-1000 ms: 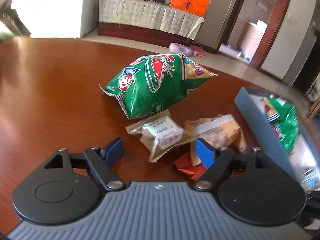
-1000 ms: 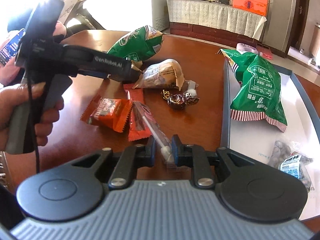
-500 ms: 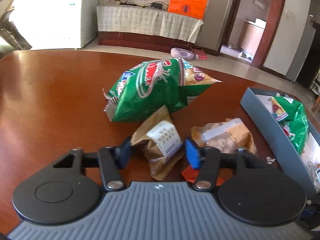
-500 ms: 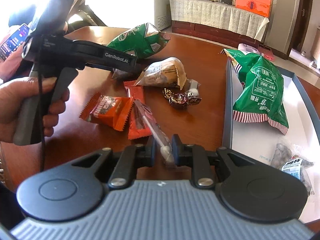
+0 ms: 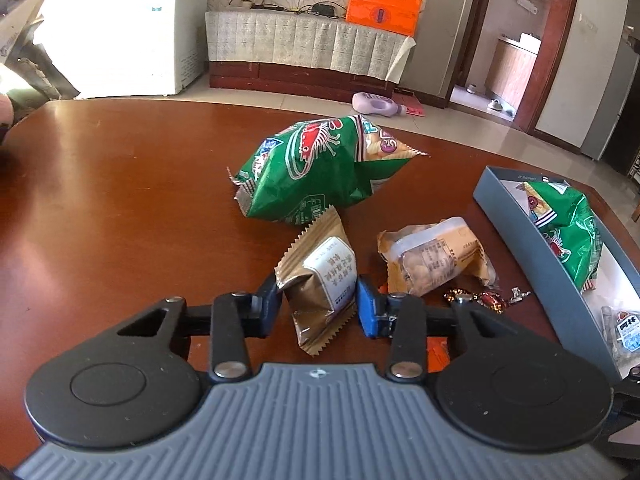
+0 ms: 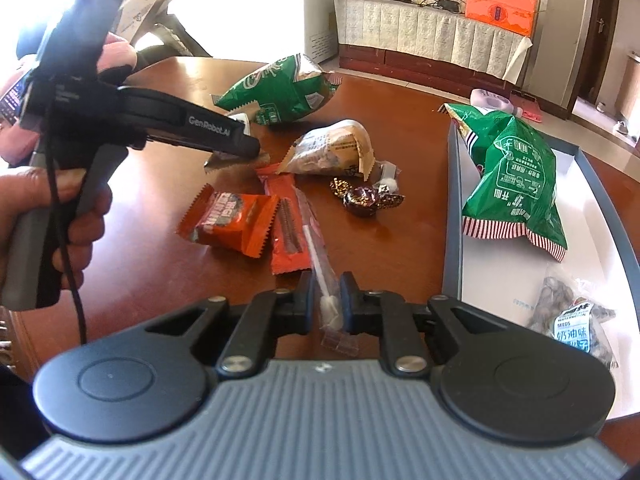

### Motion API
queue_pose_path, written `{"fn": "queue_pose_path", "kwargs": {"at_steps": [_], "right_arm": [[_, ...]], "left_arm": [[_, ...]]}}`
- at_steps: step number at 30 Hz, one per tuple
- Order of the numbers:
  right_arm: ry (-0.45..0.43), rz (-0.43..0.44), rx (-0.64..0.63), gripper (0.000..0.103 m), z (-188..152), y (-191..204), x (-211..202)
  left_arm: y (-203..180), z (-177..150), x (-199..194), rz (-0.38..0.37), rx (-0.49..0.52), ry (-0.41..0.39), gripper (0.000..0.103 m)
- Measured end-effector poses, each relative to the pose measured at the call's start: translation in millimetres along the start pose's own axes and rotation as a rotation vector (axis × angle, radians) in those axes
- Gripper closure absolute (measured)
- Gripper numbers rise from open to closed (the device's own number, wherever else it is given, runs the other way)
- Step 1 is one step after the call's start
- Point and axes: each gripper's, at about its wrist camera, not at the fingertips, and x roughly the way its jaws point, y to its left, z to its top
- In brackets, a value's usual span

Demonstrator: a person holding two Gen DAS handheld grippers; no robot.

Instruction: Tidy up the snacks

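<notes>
My left gripper (image 5: 318,304) has a brown snack packet (image 5: 324,280) with a white label between its blue pads. The jaws are closing and both pads press the packet's sides. The right wrist view shows a hand holding this left gripper (image 6: 240,148), its tips over the packet's crimped edge (image 6: 218,164). My right gripper (image 6: 326,304) is shut on a white stick in a clear wrapper (image 6: 320,268), which lies on the table in front of it. To the right stands a grey box (image 6: 452,220) with a green chip bag (image 6: 516,176) and a seeds packet (image 6: 576,320) inside.
On the brown table lie another green chip bag (image 5: 320,168), a tan bread packet (image 5: 432,256), foil candies (image 6: 364,198), an orange packet (image 6: 236,220) and a flat red wrapper (image 6: 286,216). The grey box (image 5: 520,236) sits at the table's right side.
The left jaws have narrowed from wide open onto the brown packet, and that packet now stands tipped up between them. The right gripper has kept still on the wrapped stick.
</notes>
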Motion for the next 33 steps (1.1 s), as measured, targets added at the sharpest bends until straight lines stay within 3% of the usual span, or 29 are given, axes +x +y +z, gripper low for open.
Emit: {"fn": "queue_pose_path", "kwargs": {"at_steps": [11,19,29,33], "right_arm": [[-0.023,0.035,0.033,0.088,-1.8,0.7,-14.5],[-0.016,0.040,0.017,0.088,-2.1,3.3,-19.8],[-0.087,0.062,0.064,0.089,6.9,-2.9,-37.3],[-0.052,0.044,0.076,0.089,5.0,-5.7,-30.0]], "left_arm": [[-1.3,-0.9,-25.5,0.026,0.020,-0.032,0.065],[11.0,1.0,-43.3,-0.022,-0.005,-0.052,0.068],[12.8,4.7,-60.6,-0.015,0.024,-0.078,0.069],[9.6,4.6,-61.5,-0.007,0.036,-0.069,0.069]]}}
